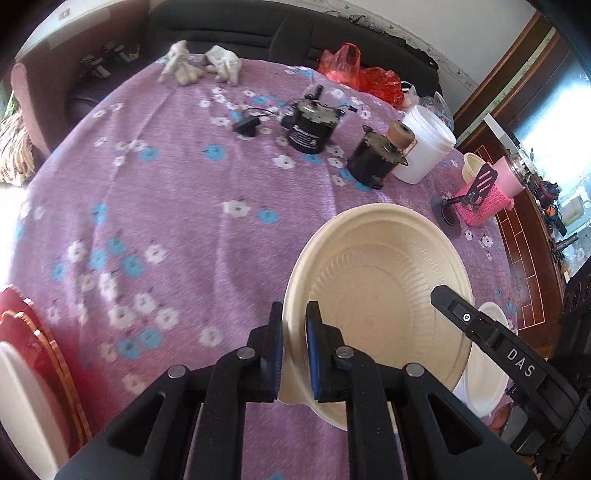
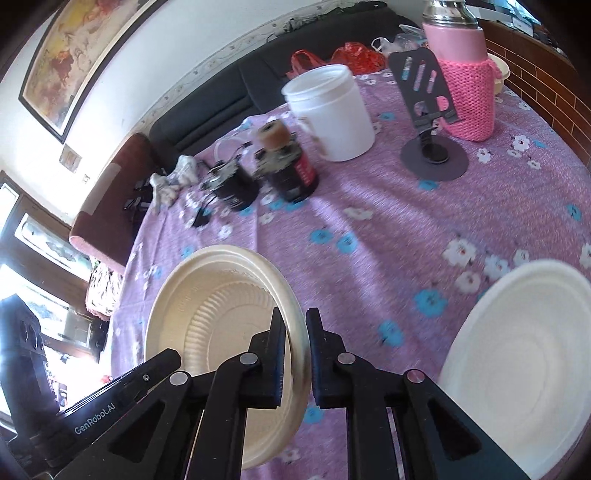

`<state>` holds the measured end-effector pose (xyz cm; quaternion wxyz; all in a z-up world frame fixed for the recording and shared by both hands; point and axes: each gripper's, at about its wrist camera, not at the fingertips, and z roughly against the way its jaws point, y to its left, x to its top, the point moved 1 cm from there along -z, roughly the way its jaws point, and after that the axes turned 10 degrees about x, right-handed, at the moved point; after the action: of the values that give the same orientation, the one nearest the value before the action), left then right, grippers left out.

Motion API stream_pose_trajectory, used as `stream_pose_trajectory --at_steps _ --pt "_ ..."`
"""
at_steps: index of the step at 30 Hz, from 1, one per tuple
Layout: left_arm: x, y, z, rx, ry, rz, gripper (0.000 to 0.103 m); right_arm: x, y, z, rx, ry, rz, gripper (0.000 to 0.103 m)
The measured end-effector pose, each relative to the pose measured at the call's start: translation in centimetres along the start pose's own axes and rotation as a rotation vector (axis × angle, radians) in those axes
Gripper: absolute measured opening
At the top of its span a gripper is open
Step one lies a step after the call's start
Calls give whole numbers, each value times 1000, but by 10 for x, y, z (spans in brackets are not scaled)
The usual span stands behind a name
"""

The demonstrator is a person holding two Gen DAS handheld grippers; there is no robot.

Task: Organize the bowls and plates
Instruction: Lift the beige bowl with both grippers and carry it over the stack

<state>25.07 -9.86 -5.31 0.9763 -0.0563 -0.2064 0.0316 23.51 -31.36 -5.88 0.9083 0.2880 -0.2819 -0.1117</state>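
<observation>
A: How is the beige bowl point(image 1: 380, 280) held?

B: Its left rim is pinched by the left gripper point(image 1: 294, 325), and its right rim by the right gripper point(image 2: 295, 328). It is carried tilted above the purple flowered tablecloth point(image 1: 166, 206).

A: What is seen nearby?

B: A white plate point(image 2: 517, 354) is seen on the cloth at the near right. A white bucket point(image 2: 332, 110) and two black motors point(image 1: 310, 129) are set farther off.

You're at a table point(image 1: 177, 206) w/ purple floral cloth, dark sofa point(image 1: 229, 26) behind it along a white wall point(image 2: 155, 66). Framed painting point(image 2: 81, 48) hangs up left, bright daylight thru windows point(image 2: 22, 266); reddish-brown brick-pattern surface point(image 1: 524, 251) sits off to the right.
</observation>
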Motion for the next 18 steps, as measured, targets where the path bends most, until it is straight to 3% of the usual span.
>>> stream_pose_trajectory --at_steps 9,18 --pt "-32 80 87 86 -124 34 11 -52 94 22 105 -23 114 11" --pt "-63 183 137 195 -162 136 12 -103 193 -8 209 44 225 12"
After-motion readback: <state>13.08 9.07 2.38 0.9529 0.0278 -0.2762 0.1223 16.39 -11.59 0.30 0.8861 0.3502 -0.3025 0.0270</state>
